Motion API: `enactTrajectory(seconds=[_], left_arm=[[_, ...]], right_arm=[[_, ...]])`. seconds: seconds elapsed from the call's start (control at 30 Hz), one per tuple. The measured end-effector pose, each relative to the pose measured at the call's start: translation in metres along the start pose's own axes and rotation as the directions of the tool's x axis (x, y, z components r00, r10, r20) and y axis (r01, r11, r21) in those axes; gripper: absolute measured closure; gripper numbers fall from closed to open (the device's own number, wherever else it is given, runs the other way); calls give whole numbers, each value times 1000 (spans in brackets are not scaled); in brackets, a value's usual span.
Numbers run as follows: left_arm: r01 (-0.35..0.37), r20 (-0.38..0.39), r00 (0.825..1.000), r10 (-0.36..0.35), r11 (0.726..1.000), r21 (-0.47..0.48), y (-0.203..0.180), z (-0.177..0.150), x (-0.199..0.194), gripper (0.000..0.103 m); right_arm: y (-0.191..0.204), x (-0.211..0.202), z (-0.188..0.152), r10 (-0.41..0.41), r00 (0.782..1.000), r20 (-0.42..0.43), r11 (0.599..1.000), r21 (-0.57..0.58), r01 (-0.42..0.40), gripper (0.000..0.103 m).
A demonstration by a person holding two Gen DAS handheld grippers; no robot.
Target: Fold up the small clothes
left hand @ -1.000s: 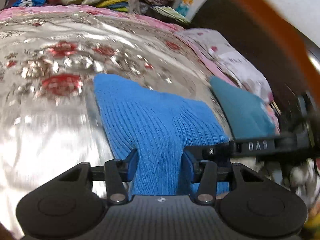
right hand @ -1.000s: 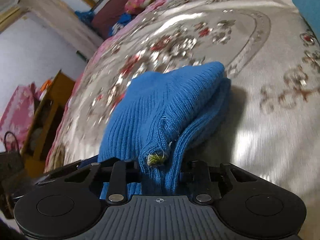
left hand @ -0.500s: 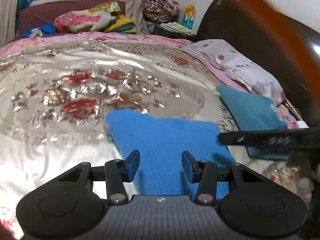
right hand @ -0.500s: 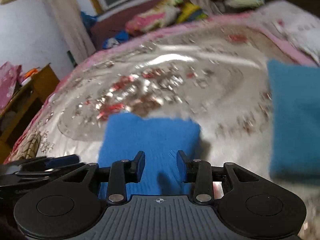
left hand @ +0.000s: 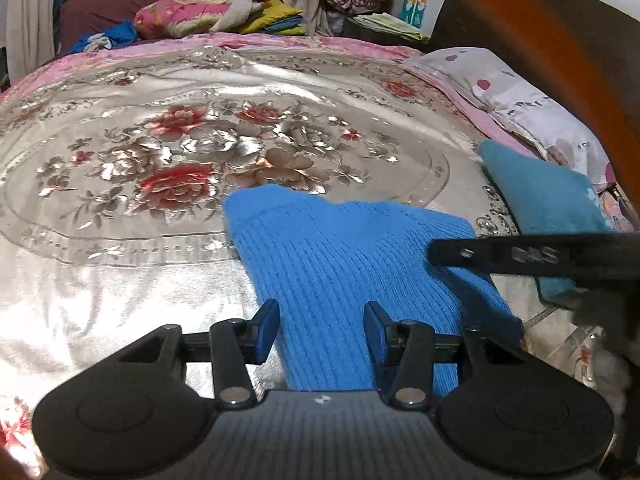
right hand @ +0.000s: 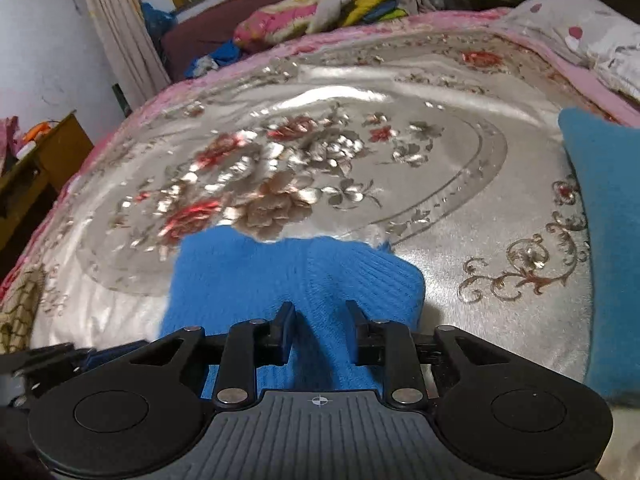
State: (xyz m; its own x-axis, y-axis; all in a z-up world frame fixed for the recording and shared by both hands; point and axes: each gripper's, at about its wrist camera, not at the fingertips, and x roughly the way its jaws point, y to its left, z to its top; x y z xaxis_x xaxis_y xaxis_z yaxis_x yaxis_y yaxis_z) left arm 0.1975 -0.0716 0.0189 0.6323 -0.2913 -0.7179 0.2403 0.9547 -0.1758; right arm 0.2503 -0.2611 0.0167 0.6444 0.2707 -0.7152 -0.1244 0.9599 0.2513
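Observation:
A blue ribbed knit garment point(left hand: 352, 264) lies on the shiny flowered bedspread point(left hand: 160, 152). It also shows in the right wrist view point(right hand: 288, 276). My left gripper point(left hand: 320, 332) hovers over its near edge with jaws apart; the cloth lies under and between the fingers. My right gripper point(right hand: 320, 334) stands over the garment's near right part, jaws apart, with a raised fold of cloth between them. The right gripper's finger point(left hand: 520, 254) crosses the left wrist view at the right.
A teal folded cloth point(left hand: 544, 200) lies to the right of the garment, also in the right wrist view point(right hand: 604, 216). Pillows point(left hand: 520, 100) and a dark headboard are at the right. Piled bedding point(left hand: 208, 12) sits at the far side. A wooden cabinet point(right hand: 48, 156) stands left of the bed.
Both grippers opened and let go of the blue garment, which now lies on the bed. Both pulled back and rose a little.

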Motion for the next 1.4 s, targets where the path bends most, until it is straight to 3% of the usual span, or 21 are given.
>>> enactTrajectory(seconds=[0.17,0.33,0.67,0.87,1.23,1.4], left_arm=[[-31,-6,1000,31,999,10,-9,-8,-13,50],[-45,-13,999,45,999,10,-17,-21,-25,47],[-71,-18,997,71,997,16,-29,-44,-41,34],[-72,-12,997,72,997,23,-33,-55,-48,28],[-104,-6,995,104,993,48,-39,-80,-57,7],[-106,-12,994,107,993,50,-39,-89,-61,4]], right_arm=[[14,-43,-18,11,999,47,1000,-24,-10,75],[24,-70,-43,-33,998,53,998,-46,35,74],[24,-90,-77,-68,997,30,998,-3,68,66],[26,-100,-90,-70,997,27,998,7,69,66],[27,-111,-120,-116,993,26,993,30,115,64],[28,-116,-130,-124,992,23,992,39,123,63]])
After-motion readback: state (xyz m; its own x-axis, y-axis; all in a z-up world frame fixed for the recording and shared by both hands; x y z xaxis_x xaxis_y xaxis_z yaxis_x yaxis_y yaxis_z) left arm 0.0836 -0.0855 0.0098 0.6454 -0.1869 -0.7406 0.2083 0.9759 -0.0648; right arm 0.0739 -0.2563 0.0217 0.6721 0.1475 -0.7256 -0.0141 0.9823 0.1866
